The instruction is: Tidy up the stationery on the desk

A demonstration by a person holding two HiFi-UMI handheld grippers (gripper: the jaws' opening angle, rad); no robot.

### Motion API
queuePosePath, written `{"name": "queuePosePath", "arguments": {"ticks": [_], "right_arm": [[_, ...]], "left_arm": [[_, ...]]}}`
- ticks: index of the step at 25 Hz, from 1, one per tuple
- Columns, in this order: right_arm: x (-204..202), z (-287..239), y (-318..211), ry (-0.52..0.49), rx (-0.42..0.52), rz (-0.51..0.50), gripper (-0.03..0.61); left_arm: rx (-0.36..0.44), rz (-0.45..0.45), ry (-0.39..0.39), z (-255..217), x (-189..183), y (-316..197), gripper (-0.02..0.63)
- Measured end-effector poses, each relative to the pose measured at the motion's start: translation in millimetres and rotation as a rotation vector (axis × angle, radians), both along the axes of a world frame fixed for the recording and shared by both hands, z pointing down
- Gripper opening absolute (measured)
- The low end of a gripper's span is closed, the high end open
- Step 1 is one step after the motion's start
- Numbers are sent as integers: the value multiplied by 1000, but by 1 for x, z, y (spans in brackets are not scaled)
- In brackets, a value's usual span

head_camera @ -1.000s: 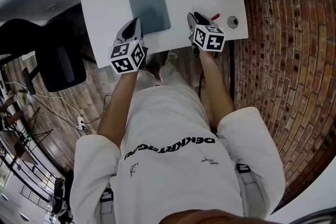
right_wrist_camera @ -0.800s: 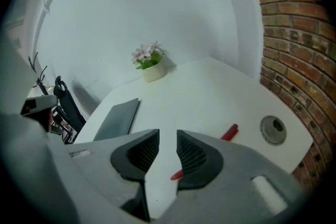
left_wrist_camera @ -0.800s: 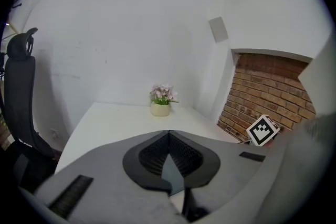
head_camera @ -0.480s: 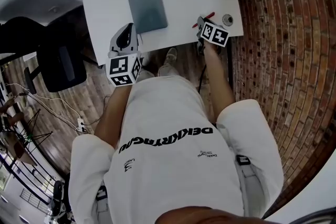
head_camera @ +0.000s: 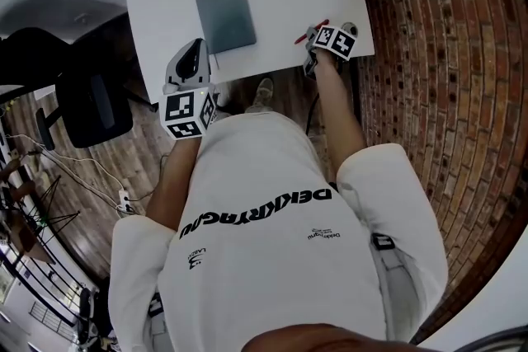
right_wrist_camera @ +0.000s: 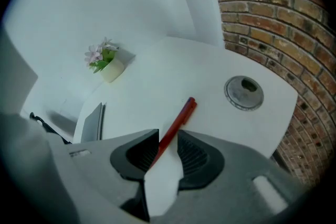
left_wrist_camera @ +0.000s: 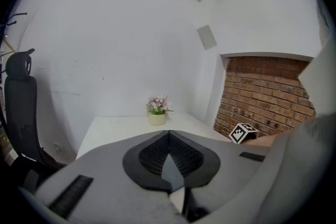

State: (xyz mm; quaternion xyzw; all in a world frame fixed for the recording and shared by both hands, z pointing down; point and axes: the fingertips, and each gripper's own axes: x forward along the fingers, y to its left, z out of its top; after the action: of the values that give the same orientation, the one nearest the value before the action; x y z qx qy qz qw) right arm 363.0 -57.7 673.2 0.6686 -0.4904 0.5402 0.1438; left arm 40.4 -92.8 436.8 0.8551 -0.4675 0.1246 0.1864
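Red pen (right_wrist_camera: 181, 115) lies between narrow jaws of right claw (right_wrist_camera: 168, 134); left claw (left_wrist_camera: 169, 135) closed, empty.

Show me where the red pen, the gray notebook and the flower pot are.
red pen (right_wrist_camera: 174, 129): right gripper view, middle of its barrel.
gray notebook (head_camera: 224, 16): head view, center of its cover.
flower pot (left_wrist_camera: 157, 119): left gripper view, front of the pot.

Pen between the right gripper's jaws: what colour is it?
The pen is red; the right gripper view shows it best.
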Motion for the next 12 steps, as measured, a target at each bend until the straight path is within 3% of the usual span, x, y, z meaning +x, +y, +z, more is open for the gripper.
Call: {"name": "queuePosePath", "arguments": {"ticks": [4, 12], "right_arm": [[-2, 0, -3, 26, -26, -47, 109], [-23, -5, -16, 179, -47, -312, 56]], "left_arm": [[6, -21, -3, -3, -7, 0, -3], [7, -24, -2, -7, -13, 11, -3]]}}
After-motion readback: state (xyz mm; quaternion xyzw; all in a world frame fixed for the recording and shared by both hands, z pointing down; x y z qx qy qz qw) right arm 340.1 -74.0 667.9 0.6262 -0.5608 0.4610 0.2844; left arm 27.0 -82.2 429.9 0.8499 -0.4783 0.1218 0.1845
